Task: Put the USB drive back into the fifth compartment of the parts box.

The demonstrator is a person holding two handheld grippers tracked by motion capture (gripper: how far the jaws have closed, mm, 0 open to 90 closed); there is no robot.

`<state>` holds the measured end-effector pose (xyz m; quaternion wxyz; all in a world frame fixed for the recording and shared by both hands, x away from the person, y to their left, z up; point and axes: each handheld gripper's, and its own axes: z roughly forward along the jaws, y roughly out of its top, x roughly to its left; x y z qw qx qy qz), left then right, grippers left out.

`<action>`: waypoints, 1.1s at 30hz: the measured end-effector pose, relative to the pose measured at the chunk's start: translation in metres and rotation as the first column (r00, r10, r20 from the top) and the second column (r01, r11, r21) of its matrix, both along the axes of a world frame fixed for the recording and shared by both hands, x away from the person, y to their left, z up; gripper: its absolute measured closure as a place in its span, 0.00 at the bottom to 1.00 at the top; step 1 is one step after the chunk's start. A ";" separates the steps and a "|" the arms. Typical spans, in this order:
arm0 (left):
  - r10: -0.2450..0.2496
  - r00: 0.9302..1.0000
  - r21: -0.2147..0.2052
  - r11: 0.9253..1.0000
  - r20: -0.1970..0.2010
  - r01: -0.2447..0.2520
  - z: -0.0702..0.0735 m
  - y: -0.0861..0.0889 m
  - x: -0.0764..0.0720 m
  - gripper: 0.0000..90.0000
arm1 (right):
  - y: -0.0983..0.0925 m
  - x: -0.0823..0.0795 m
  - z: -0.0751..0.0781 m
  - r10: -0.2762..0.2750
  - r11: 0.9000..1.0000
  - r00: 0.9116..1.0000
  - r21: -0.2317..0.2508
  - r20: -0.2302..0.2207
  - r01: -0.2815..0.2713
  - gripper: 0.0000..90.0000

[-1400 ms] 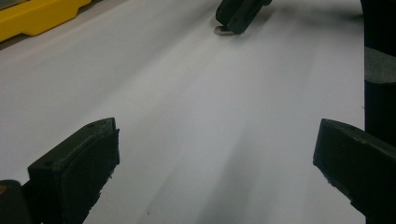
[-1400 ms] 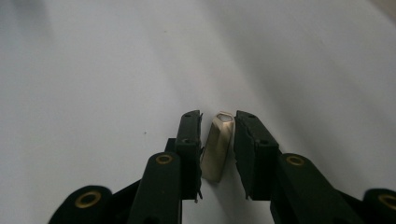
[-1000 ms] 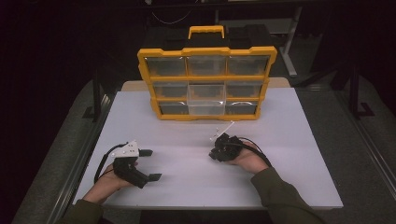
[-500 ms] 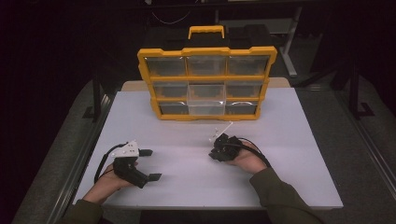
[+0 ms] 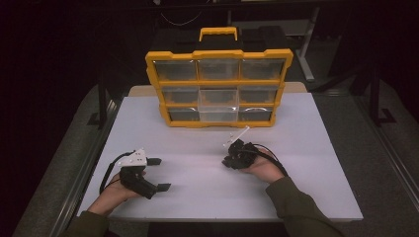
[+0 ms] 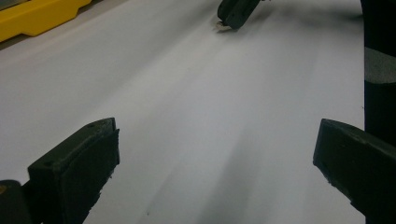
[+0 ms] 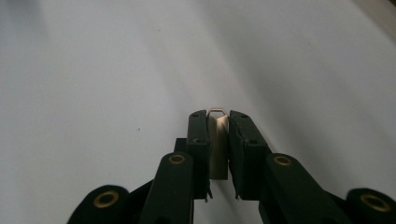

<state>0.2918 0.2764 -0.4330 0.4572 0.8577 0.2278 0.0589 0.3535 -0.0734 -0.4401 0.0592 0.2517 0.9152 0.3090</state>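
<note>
My right gripper (image 7: 218, 116) is shut on a small cream piece (image 7: 217, 140) that has a thin metal loop at its tip. In the high view the right gripper (image 5: 228, 161) rests low over the white table (image 5: 306, 163), right of centre, and points left. My left gripper (image 5: 159, 174) lies at the front left with its jaws wide apart and nothing between them. The left gripper view has the left gripper (image 6: 215, 163) open over bare table, with the right gripper's tip (image 6: 236, 11) farther off and a pale bit at its end.
A yellow organiser case (image 5: 217, 53) with clear compartment lids and a handle stands upright at the back of the table; its corner (image 6: 37, 18) appears in the left gripper view. Dark floor and metal frames surround the table.
</note>
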 end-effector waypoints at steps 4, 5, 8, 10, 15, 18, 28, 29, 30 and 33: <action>0.001 1.000 -0.001 1.000 -0.001 -0.001 0.000 0.000 0.000 0.00 | -0.003 0.001 0.002 -0.005 1.000 1.000 0.008 0.000 0.005 0.86; 0.000 1.000 0.000 1.000 -0.001 0.000 0.000 0.000 0.000 0.00 | -0.004 0.001 0.002 -0.006 1.000 1.000 0.009 0.002 0.006 0.86; 0.000 1.000 0.000 1.000 -0.001 0.000 0.000 0.000 0.000 0.00 | -0.006 0.002 0.004 -0.010 1.000 1.000 0.013 0.002 0.010 0.86; 0.001 1.000 -0.001 1.000 -0.001 -0.001 0.000 0.000 0.000 0.00 | -0.009 0.002 0.005 -0.021 1.000 1.000 0.020 0.001 0.021 0.86; 0.002 1.000 -0.002 1.000 0.000 -0.002 0.000 0.000 0.000 0.00 | -0.015 0.004 0.008 -0.032 0.999 0.999 0.029 0.003 0.032 0.87; 0.002 1.000 -0.002 1.000 0.000 -0.002 0.000 0.001 0.000 0.00 | -0.018 0.004 0.009 -0.039 0.999 0.999 0.034 0.003 0.039 0.87; 0.001 1.000 -0.001 1.000 0.001 -0.001 0.000 0.001 0.000 0.00 | -0.027 0.006 0.016 -0.056 0.997 0.998 0.043 0.007 0.056 0.86; 0.002 1.000 -0.002 1.000 0.000 -0.002 0.000 0.001 0.000 0.00 | -0.028 0.006 0.016 -0.058 0.997 0.998 0.043 0.008 0.058 0.86; 0.002 1.000 -0.002 1.000 0.001 -0.002 0.000 0.001 0.000 0.00 | -0.029 0.006 0.017 -0.060 0.997 0.998 0.043 0.008 0.060 0.86; 0.001 1.000 0.000 1.000 0.000 -0.001 0.000 0.001 0.000 0.00 | -0.031 0.006 0.019 -0.063 0.997 0.998 0.043 0.010 0.063 0.86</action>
